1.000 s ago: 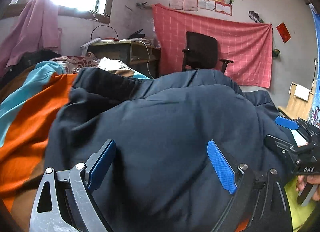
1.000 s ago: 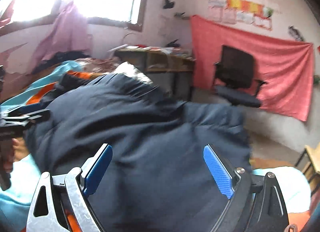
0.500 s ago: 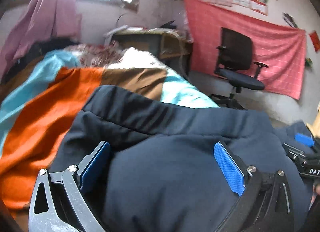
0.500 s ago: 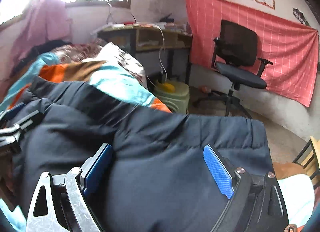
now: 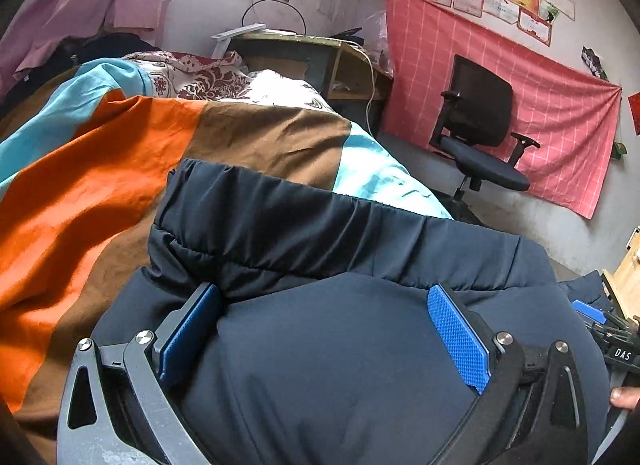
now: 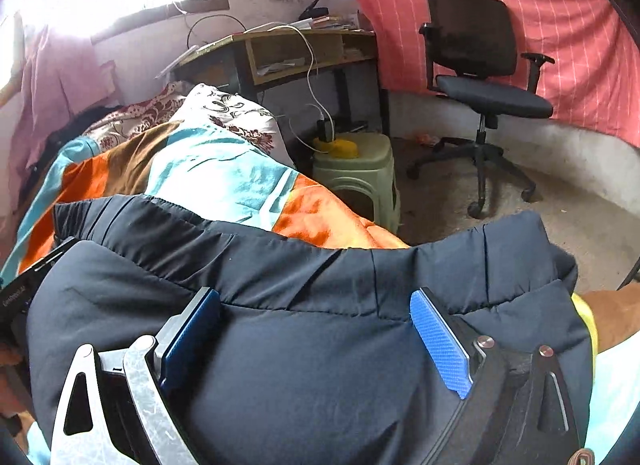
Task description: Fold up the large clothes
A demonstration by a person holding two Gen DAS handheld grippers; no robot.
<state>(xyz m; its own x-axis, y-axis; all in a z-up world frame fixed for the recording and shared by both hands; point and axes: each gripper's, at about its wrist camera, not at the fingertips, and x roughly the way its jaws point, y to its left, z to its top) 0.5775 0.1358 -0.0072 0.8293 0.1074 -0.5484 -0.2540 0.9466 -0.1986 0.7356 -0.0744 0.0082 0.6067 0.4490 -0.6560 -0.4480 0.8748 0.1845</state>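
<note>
A large dark navy padded garment (image 5: 320, 345) lies on the bed and bulges up between the fingers of both grippers. Its elastic hem band (image 5: 280, 225) shows as a folded edge towards the far side. My left gripper (image 5: 324, 329) has its jaws wide apart, with the navy fabric filling the gap. My right gripper (image 6: 316, 329) stands the same way over the garment (image 6: 300, 365), jaws wide apart. The right gripper also shows at the right edge of the left wrist view (image 5: 600, 325). The left gripper shows at the left edge of the right wrist view (image 6: 24, 285).
The bed carries an orange, brown and teal cover (image 5: 100, 185). A floral pillow (image 6: 224, 109) lies at its head. A wooden desk (image 6: 296, 49), a pale green stool (image 6: 356, 173) and a black office chair (image 6: 480, 77) stand beyond. A pink cloth (image 5: 520, 105) hangs on the wall.
Both grippers have come down and back with the garment. The fabric that filled the views has dropped, so the bed cover and floor show beyond the hem.
</note>
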